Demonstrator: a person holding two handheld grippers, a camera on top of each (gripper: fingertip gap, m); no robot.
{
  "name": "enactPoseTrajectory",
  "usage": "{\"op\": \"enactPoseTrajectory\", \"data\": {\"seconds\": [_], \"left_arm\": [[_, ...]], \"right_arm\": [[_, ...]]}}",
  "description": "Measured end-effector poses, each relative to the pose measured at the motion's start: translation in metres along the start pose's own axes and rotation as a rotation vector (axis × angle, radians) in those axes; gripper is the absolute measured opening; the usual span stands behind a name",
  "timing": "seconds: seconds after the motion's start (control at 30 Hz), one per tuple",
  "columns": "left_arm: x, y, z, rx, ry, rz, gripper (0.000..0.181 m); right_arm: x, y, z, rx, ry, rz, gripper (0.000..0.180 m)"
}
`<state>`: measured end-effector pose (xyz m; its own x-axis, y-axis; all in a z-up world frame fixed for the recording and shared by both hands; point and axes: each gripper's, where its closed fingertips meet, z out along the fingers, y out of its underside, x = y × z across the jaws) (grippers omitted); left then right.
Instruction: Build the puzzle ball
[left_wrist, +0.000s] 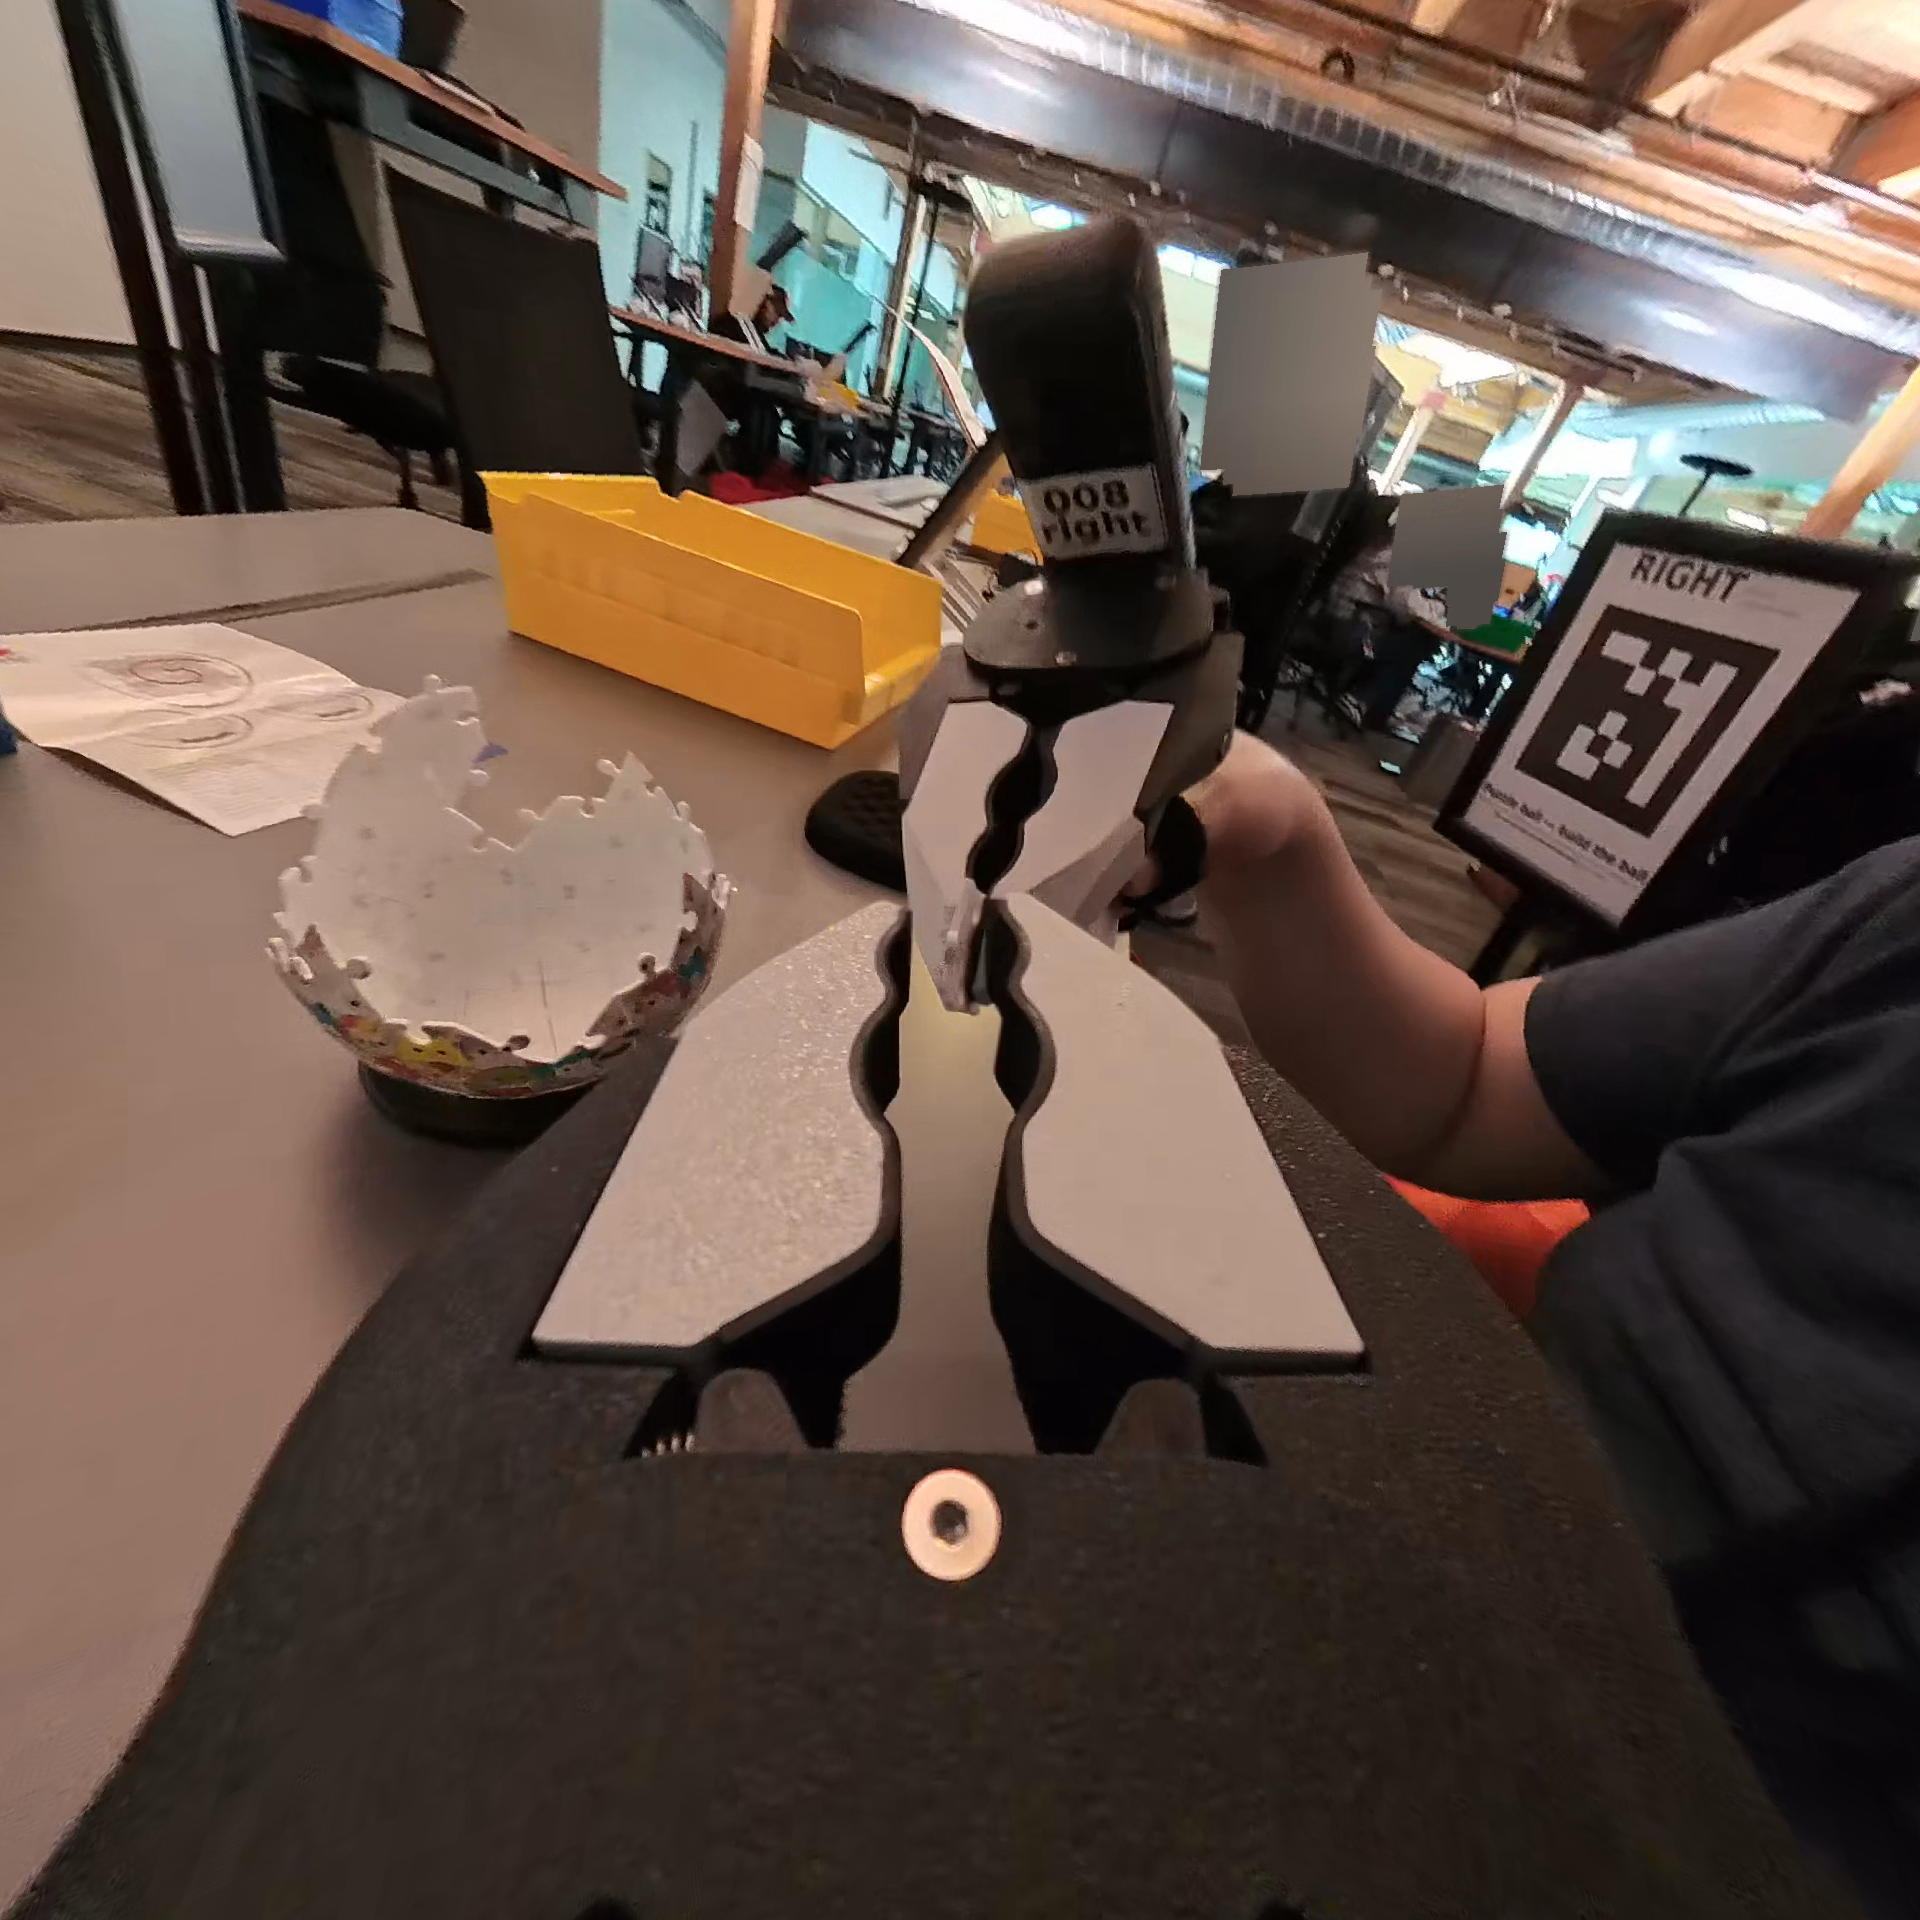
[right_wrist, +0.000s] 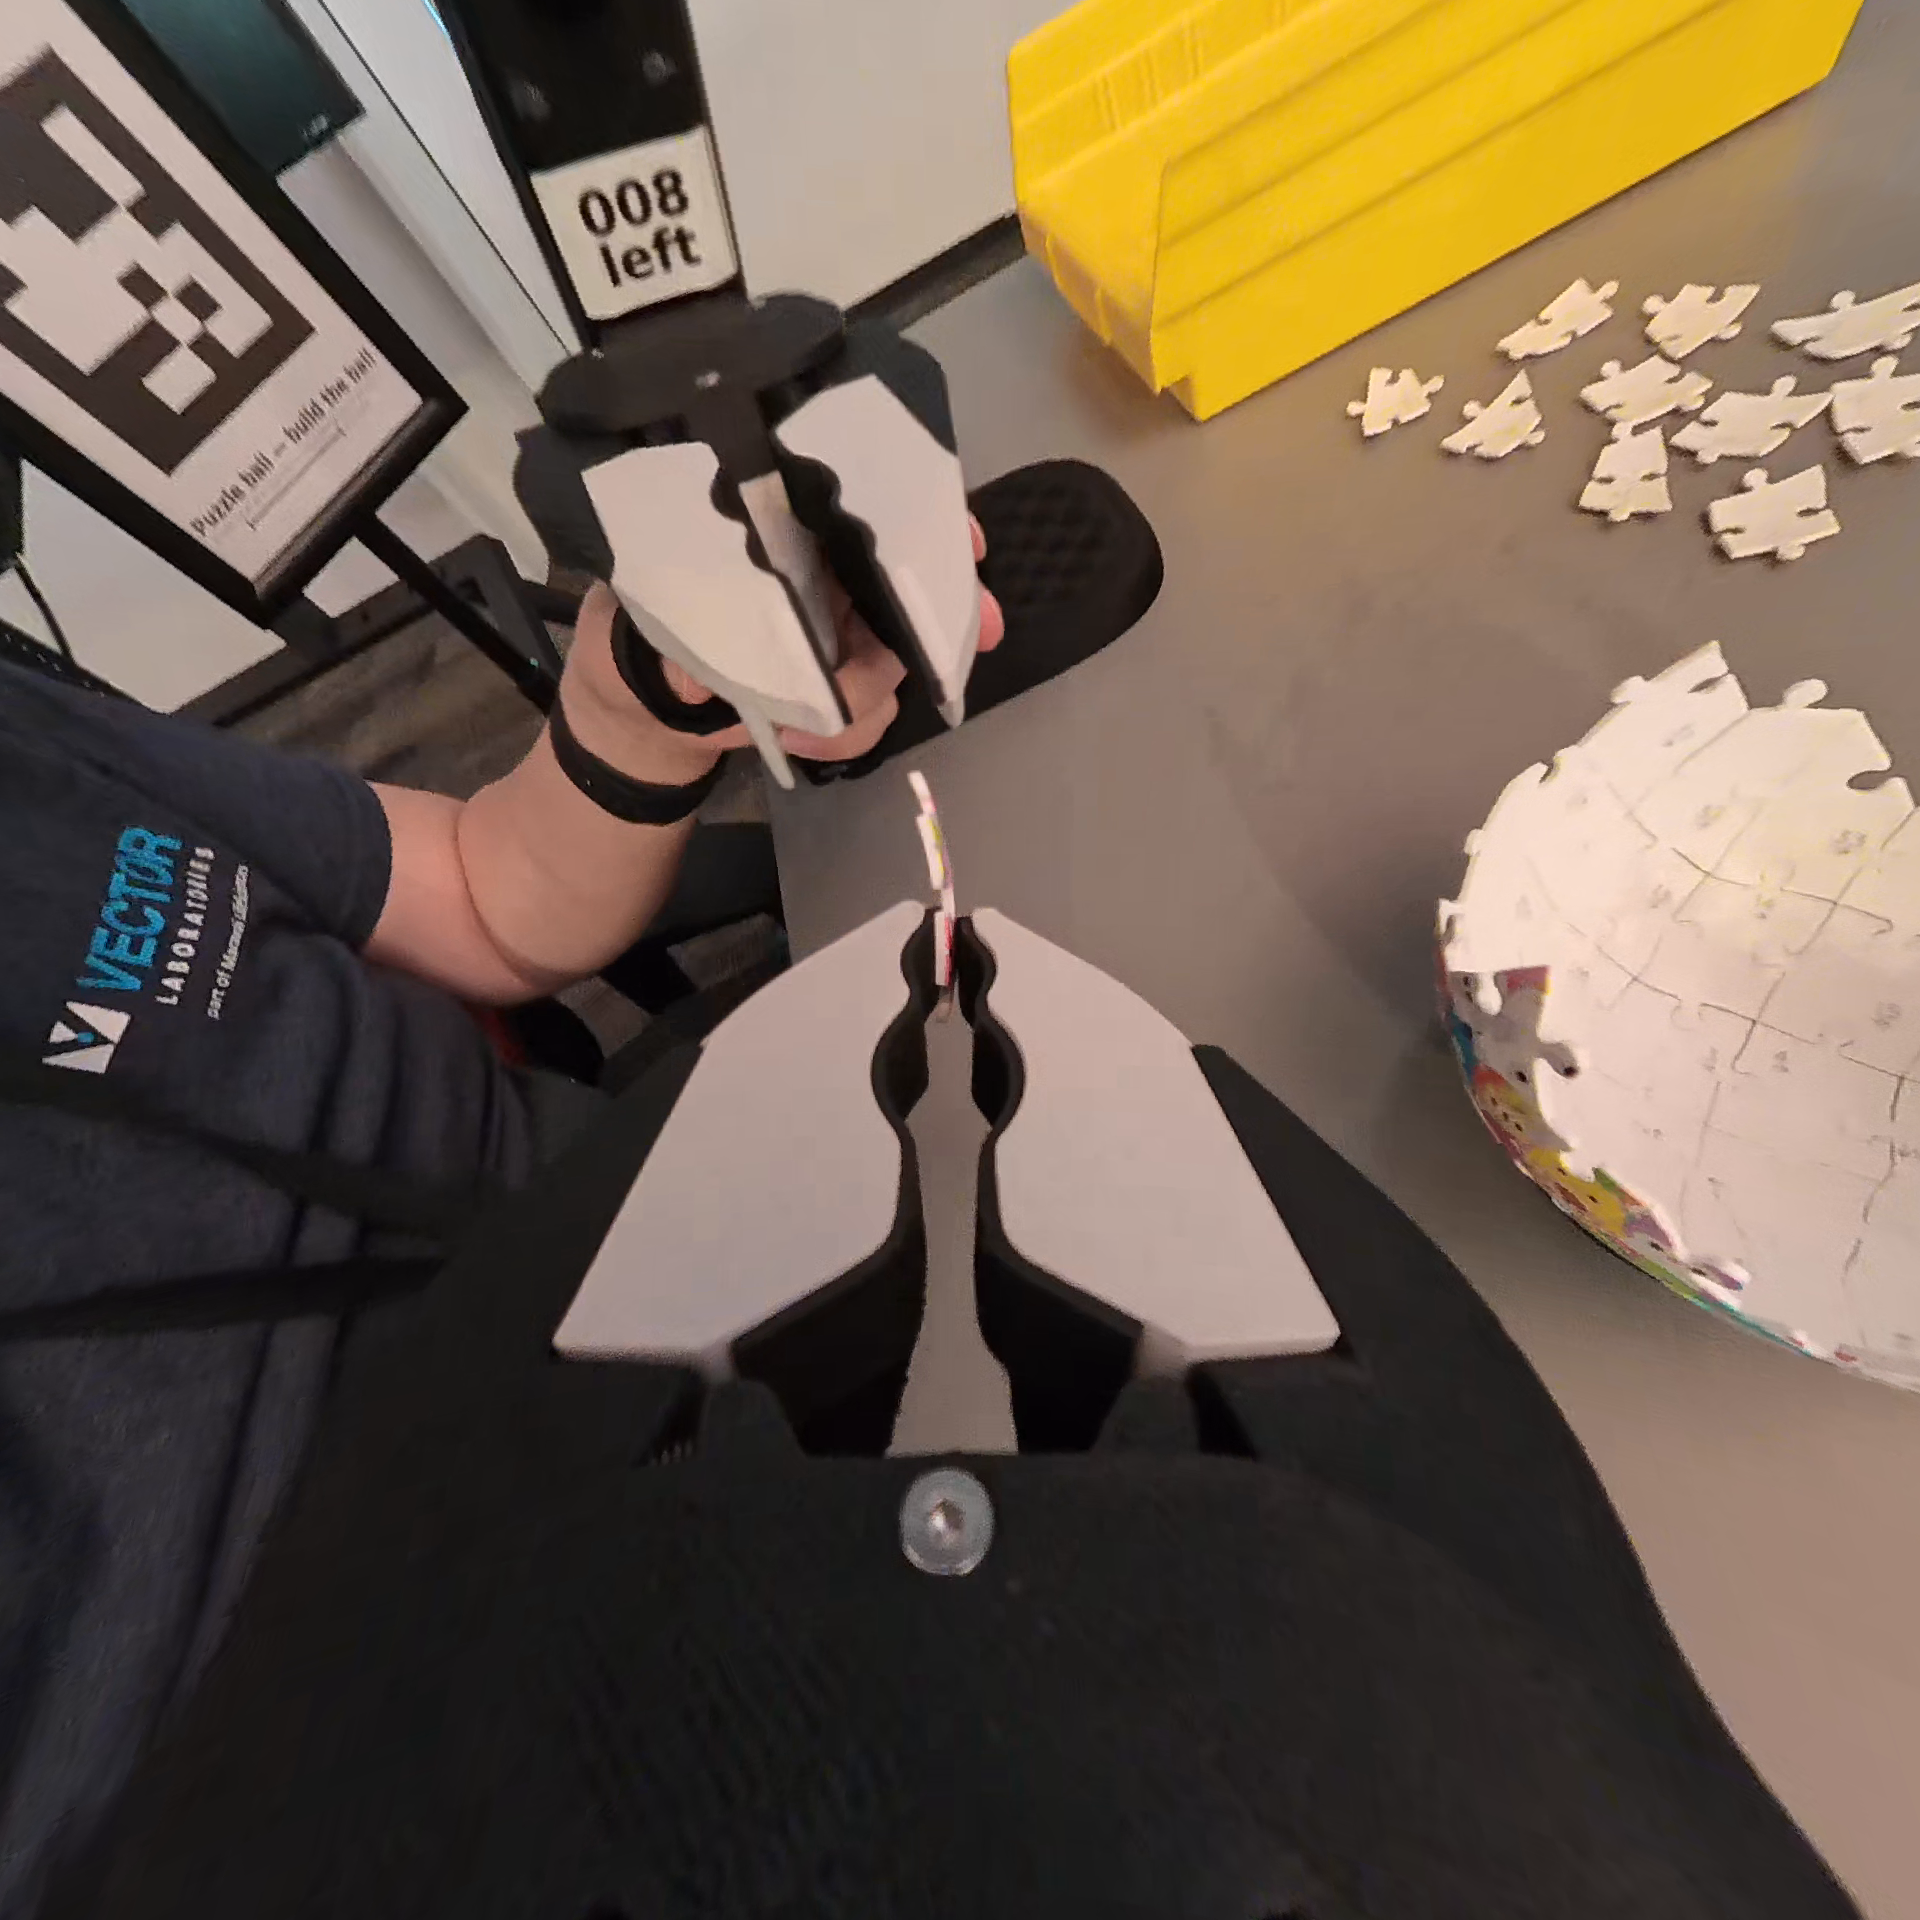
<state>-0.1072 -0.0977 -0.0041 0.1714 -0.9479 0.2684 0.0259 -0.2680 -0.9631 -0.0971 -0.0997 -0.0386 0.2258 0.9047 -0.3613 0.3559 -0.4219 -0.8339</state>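
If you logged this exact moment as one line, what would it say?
right gripper: shut on puzzle piece | left gripper: open, facing it | half-built puzzle ball: on stand | loose pieces: on table

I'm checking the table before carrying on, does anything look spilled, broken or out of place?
Nothing stands out. The half-built puzzle ball sits upright in its dark stand, open side up. Loose pieces lie flat beside the yellow bin. The right gripper holds one puzzle piece edge-on between its jaws; the left gripper is slightly open and empty.

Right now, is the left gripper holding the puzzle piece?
No. In the right wrist view the puzzle piece is pinched edge-on in the right gripper, while the left gripper is open and empty.
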Motion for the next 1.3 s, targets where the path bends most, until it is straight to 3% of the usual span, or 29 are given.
{"op": "enactPoseTrajectory", "data": {"seconds": [0.2,0.27,0.33,0.4,0.5,0.7,0.93,1.3], "left_arm": [[0.001,0.022,0.015,-0.130,0.017,0.073,0.018],[0.003,0.025,0.018,-0.148,0.031,0.093,0.003],[0.003,0.025,0.019,-0.135,0.021,0.093,0.002],[0.001,0.017,0.019,-0.061,0.014,0.044,0.002],[-0.002,0.002,0.014,0.086,0.023,-0.066,0.002],[-0.012,-0.010,0.010,0.297,-0.010,-0.195,0.002],[-0.012,-0.013,0.018,0.371,0.026,-0.294,0.002],[-0.011,-0.015,0.018,0.389,0.033,-0.272,0.002]], "right_arm": [[0.001,0.007,0.000,-0.096,0.026,-0.068,0.004],[0.001,0.011,0.000,-0.136,0.039,-0.105,0.004],[0.003,0.011,-0.002,-0.138,0.059,-0.130,0.004],[0.003,0.001,-0.008,-0.056,0.059,-0.126,0.006],[0.011,-0.013,-0.027,0.135,0.116,-0.113,0.025],[0.008,-0.027,-0.048,0.447,0.106,-0.113,0.025],[0.007,-0.040,-0.041,0.473,0.085,-0.113,0.024],[0.008,-0.042,-0.036,0.426,0.041,-0.107,0.008]]}}
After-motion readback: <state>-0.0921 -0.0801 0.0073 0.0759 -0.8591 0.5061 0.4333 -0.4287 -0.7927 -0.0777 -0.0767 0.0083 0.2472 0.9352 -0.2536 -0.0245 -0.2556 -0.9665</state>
